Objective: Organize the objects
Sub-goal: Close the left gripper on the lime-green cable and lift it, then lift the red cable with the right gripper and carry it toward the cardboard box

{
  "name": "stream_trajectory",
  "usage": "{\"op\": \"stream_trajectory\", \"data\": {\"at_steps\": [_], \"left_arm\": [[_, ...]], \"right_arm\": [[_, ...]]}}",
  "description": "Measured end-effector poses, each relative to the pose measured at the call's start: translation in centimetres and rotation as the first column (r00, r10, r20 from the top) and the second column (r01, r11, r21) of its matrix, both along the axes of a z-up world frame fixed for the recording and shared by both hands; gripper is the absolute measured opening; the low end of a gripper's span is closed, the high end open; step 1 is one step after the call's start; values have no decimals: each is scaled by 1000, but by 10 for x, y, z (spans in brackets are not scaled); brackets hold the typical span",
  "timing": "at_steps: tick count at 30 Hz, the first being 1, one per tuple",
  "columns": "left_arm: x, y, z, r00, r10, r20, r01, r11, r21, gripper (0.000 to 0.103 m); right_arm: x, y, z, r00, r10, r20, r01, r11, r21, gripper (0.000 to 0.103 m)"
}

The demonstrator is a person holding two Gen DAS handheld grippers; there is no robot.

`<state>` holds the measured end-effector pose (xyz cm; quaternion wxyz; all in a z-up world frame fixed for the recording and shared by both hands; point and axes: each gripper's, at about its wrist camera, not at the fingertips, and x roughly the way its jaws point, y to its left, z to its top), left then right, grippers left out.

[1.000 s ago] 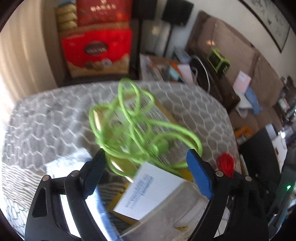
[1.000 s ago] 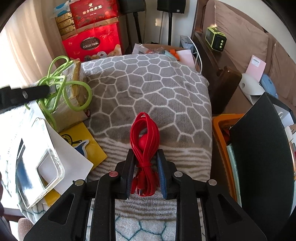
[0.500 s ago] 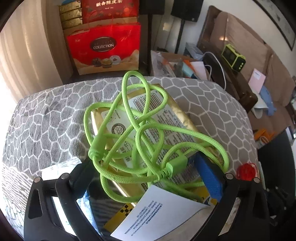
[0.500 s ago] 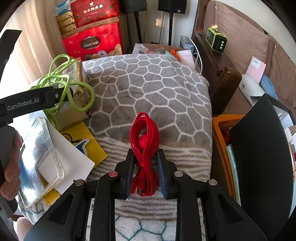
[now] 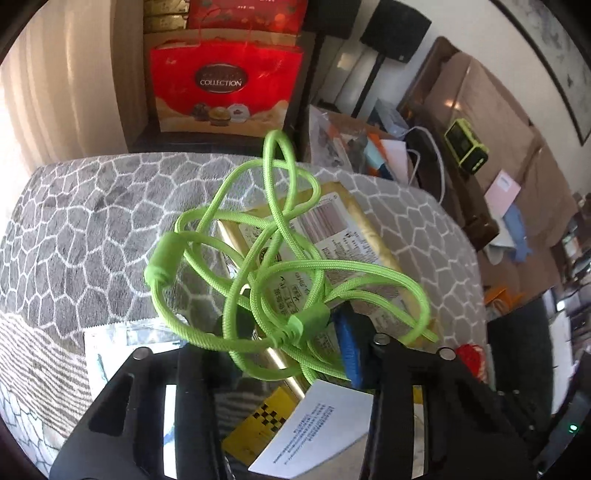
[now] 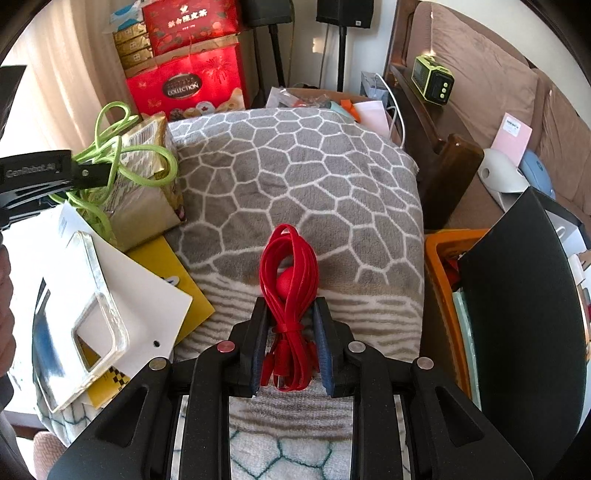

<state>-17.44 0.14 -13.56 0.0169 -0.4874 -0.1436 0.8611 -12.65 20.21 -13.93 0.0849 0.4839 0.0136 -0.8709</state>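
Your left tool (image 5: 291,339) is closing with the green cable (image 5: 280,258) between its jaws, above the gold packet (image 5: 332,236). Your right tool (image 6: 291,328) is clamped on the red cable bundle (image 6: 290,266), over the grey blanket (image 6: 295,166).

A red gift bag marked "COLLECTION" (image 6: 184,92) stands against the wall behind the grey blanket with a white honeycomb pattern (image 6: 295,177). To the right, a lime-green and black boxy device (image 6: 433,82) sits on a dark wooden sofa frame (image 6: 443,162), with a pink card (image 6: 511,137) leaning on the brown cushions. A black speaker on a stand (image 5: 395,18) rises near the wall.
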Motion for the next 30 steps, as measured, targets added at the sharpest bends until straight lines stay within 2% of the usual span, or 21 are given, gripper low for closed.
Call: {"op": "stream_trajectory", "data": {"at_steps": [4, 7, 15, 17, 19, 21, 23, 28, 30], "left_arm": [[11, -7, 11, 1000, 10, -12, -9, 998, 69, 31], [17, -11, 23, 999, -1, -54, 7, 994, 109, 26], [44, -27, 73, 971, 22, -236, -3, 997, 79, 22], [55, -34, 84, 961, 42, -274, -24, 997, 68, 22], [66, -40, 89, 951, 64, -301, -45, 997, 69, 22], [79, -46, 88, 942, 92, -323, -69, 994, 80, 22], [90, -53, 84, 935, 119, -334, -96, 992, 85, 22], [110, -66, 75, 913, 166, -372, -174, 985, 10, 22], [122, -70, 71, 897, 183, -402, -224, 973, -57, 22]], "right_arm": [[1, 11, 11, 999, -14, -35, 11, 998, -67, 22], [3, 13, 17, 998, -8, -55, 2, 995, -104, 21], [3, 20, 27, 995, -22, -100, 7, 988, -152, 21], [6, 22, 33, 990, -17, -137, -8, 983, -183, 21], [13, 22, 46, 976, 0, -220, -45, 979, -200, 21], [21, 20, 59, 956, 19, -293, -88, 971, -223, 21], [26, 20, 66, 943, 28, -332, -119, 959, -257, 21], [26, 24, 67, 944, 12, -330, -129, 934, -335, 21], [27, 21, 67, 943, 17, -333, -139, 928, -347, 21]]}}
